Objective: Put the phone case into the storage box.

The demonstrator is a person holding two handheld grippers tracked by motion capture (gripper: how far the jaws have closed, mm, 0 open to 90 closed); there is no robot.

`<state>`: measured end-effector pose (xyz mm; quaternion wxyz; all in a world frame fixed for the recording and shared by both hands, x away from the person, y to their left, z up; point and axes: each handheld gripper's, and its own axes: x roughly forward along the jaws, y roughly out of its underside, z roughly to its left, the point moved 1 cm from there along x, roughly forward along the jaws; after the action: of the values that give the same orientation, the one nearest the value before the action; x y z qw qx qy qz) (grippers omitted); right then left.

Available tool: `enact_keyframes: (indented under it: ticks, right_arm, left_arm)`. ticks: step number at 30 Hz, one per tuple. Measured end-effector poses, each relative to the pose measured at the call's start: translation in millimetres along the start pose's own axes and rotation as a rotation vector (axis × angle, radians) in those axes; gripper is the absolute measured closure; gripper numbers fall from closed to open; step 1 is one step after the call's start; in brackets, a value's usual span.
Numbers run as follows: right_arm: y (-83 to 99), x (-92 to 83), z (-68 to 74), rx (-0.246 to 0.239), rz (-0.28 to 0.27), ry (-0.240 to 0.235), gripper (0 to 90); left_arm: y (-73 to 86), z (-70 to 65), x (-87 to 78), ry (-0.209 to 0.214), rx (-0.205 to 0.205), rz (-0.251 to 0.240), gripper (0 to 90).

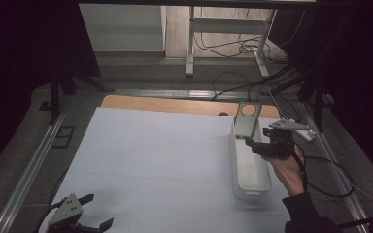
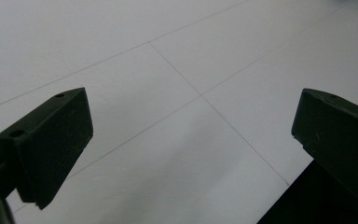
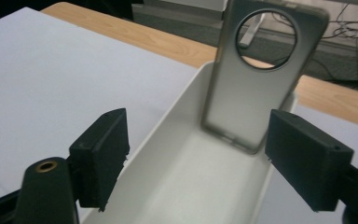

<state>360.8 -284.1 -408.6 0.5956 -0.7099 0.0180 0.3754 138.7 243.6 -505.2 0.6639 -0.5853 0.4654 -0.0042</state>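
Right fingers: I see my right gripper with jaws spread wide and nothing pinched between them; the pads sit either side of the tray's near end, clear of the case.
Left fingers: my left gripper is spread wide too, empty, hanging over bare sheet at the lower left of the high view.
Task thing: one phone case, translucent grey with a round camera cut-out, stands tilted at the far end of the white tray, its lower edge down inside the tray and its top leaning on the far wall.
Key relation: the case lies straight ahead of the right fingers, up-frame in the right gripper view, apart from both pads; its long axis rises up and away, roughly in line with the tray's length.
Nearer hand: the right hand, just beside the tray at centre right of the high view; the left is well apart.
Counts: one case, one tray, two grippers, one white sheet over a wooden tabletop.
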Motion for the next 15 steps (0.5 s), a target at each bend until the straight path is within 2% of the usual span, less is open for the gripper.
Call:
enact_keyframes:
  ticks: [9,15]
  right_arm:
    - [8.4,-9.9,11.1,0.019,0.017,-0.045,12.3]
    - [12.9,-20.4,20.3,-0.009,0.032,-0.058,7.1]
  left_arm:
    - [0.0,0.1,0.0,0.004,0.004,0.001,0.0]
    - [0.0,-0.2,0.1,0.006,0.006,-0.001,0.0]
